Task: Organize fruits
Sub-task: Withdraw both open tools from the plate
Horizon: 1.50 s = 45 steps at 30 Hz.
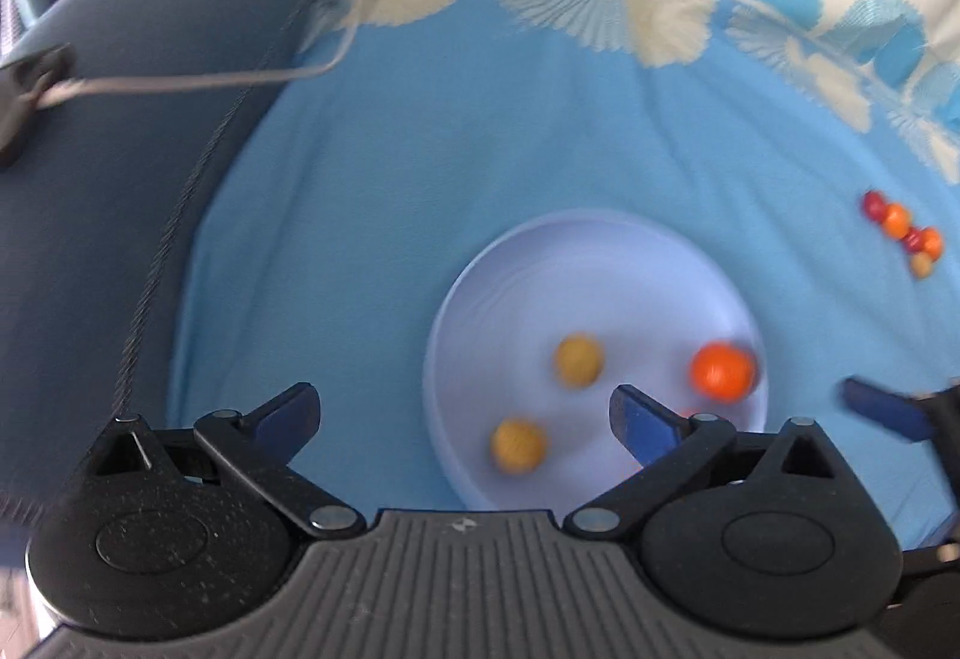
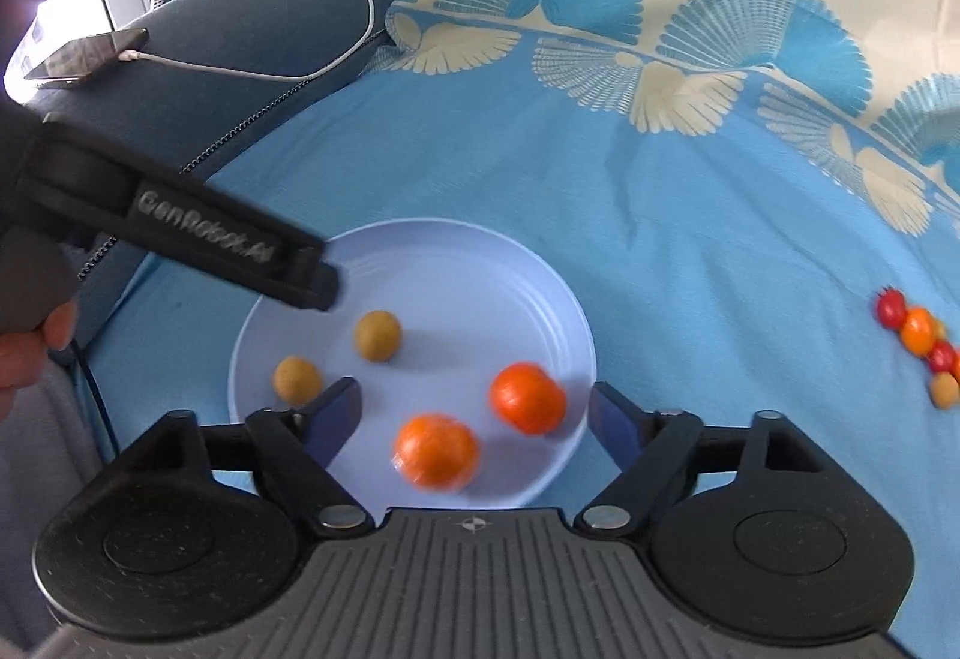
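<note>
**Four fruits on the plate, both grippers released**

Pale lilac plate (image 2: 420,263), round, smooth plastic-looking w/ faint concentric ridges, sits on a blue cloth (image 2: 690,251) w/ cream fan-shaped print along the far edge. On the plate: 4 fruits. 2 are orange, glossy, round: one near the front rim (image 2: 436,451), one just right of it (image 2: 528,398), both motion-blurred. 2 are dull tan, matte, smaller balls: one toward the middle (image 2: 377,335), one at the left (image 2: 296,378).

Right gripper (image 2: 474,413): jaws spread wide, nothing pinched; the front orange fruit lies between them, untouched. Left gripper (image 1: 465,422): jaws wide apart too, empty, hovering over the plate's left part near the tan balls.

Well to the right on the cloth, a loose row of small fruits (image 2: 918,347): approx. 2 red, 2 orange, 1 tan, touching each other.

Left side: dark blue padded cushion (image 2: 252,17) w/ a phone (image 2: 84,56) and white cable (image 2: 336,59) on it.
</note>
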{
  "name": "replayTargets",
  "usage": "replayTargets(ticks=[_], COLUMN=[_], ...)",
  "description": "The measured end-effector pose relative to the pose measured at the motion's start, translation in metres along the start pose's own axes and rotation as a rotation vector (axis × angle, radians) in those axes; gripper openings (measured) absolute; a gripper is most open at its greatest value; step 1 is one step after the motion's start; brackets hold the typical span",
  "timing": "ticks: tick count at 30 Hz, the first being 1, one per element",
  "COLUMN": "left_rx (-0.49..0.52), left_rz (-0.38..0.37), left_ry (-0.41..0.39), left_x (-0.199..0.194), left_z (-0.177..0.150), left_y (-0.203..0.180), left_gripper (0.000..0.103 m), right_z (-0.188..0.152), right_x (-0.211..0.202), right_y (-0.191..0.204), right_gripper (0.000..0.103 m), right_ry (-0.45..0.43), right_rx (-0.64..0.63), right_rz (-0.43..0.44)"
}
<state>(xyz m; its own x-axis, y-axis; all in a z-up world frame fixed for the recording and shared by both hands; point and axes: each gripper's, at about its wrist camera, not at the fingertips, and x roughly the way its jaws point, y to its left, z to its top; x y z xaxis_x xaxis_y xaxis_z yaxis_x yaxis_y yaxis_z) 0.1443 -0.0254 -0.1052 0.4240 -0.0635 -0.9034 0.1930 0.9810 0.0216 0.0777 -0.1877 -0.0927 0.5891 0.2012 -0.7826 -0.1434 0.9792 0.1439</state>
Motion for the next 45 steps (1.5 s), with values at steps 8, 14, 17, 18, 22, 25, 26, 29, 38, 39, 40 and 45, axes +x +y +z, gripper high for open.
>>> replayTargets(ticks=[8,14,17,18,22,25,26,29,38,39,40,45], left_rx=[-0.049,-0.025,-0.022,-0.020,0.003,0.017,0.019,0.022,0.019,0.019,0.018,0.011], left_rz=[-0.004,-0.018,-0.022,-0.022,-0.016,-0.009,-0.012,-0.014,-0.018,-0.018,-0.017,-0.015], left_ry=[0.033,0.005,-0.007,-0.013,-0.037,-0.058,-0.063,-0.075,-0.093,-0.093,-0.093,-0.092], left_x=[-0.033,-0.070,-0.086,-0.091,-0.105,-0.113,-0.116,-0.121,-0.130,-0.130,-0.130,-0.129], left_z=[-0.028,-0.056,-0.075,-0.081,-0.098,-0.105,-0.107,-0.111,-0.116,-0.116,-0.116,-0.117], left_y=[0.005,0.001,0.000,-0.001,-0.007,-0.012,-0.013,-0.014,-0.014,-0.014,-0.013,-0.010], left_gripper=[0.102,0.102,0.102,0.102,0.102,0.102,0.102,0.102,0.102,0.102,0.102,0.102], right_z=[-0.019,-0.027,-0.038,-0.042,-0.056,-0.062,-0.063,-0.067,-0.073,-0.073,-0.073,-0.074], right_x=[-0.045,-0.085,-0.108,-0.114,-0.135,-0.149,-0.153,-0.161,-0.172,-0.172,-0.172,-0.172], right_y=[0.024,0.033,0.039,0.041,0.045,0.046,0.046,0.046,0.048,0.049,0.048,0.049], right_gripper=[0.098,0.100,0.101,0.102,0.102,0.102,0.102,0.102,0.102,0.102,0.102,0.102], right_ry=[0.005,-0.031,-0.058,-0.065,-0.093,-0.126,-0.136,-0.157,-0.177,-0.178,-0.177,-0.179], right_rx=[-0.030,0.005,0.011,0.016,0.015,0.011,0.016,0.021,0.021,0.023,0.025,0.023], right_rz=[-0.057,-0.069,-0.093,-0.098,-0.112,-0.126,-0.130,-0.136,-0.142,-0.144,-0.144,-0.145])
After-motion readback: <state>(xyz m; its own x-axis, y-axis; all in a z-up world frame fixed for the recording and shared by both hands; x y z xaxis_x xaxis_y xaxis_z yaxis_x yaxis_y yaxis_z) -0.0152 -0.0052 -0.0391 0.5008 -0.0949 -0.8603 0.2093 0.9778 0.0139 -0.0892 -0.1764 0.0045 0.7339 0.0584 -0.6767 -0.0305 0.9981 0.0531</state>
